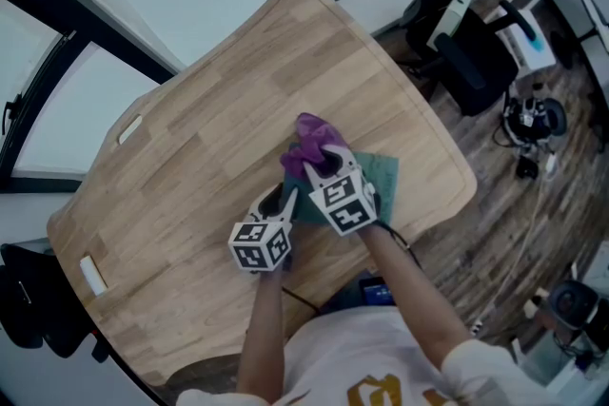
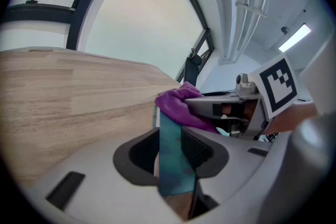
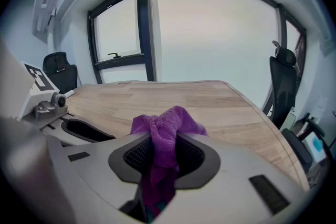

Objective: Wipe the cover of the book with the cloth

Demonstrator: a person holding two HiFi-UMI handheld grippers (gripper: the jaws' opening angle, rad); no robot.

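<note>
We see a pale wooden desk [image 1: 190,138] with rounded corners. Near its left edge lies a small white block [image 1: 92,274], and farther along the same side sits a white tab [image 1: 129,128]. Beyond the desk's far corner a black office chair [image 1: 457,24] stands on a wood-patterned floor [image 1: 476,233], with small black devices [image 1: 533,119] and cables near it. Large windows [image 3: 210,34] in dark frames fill the wall behind, and a strip light [image 2: 294,38] glows overhead.

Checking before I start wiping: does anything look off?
Nothing stands out. The right gripper pinches the bunched cloth by the book, and the left gripper clamps the book's edge. Nothing is spilled or damaged.
</note>
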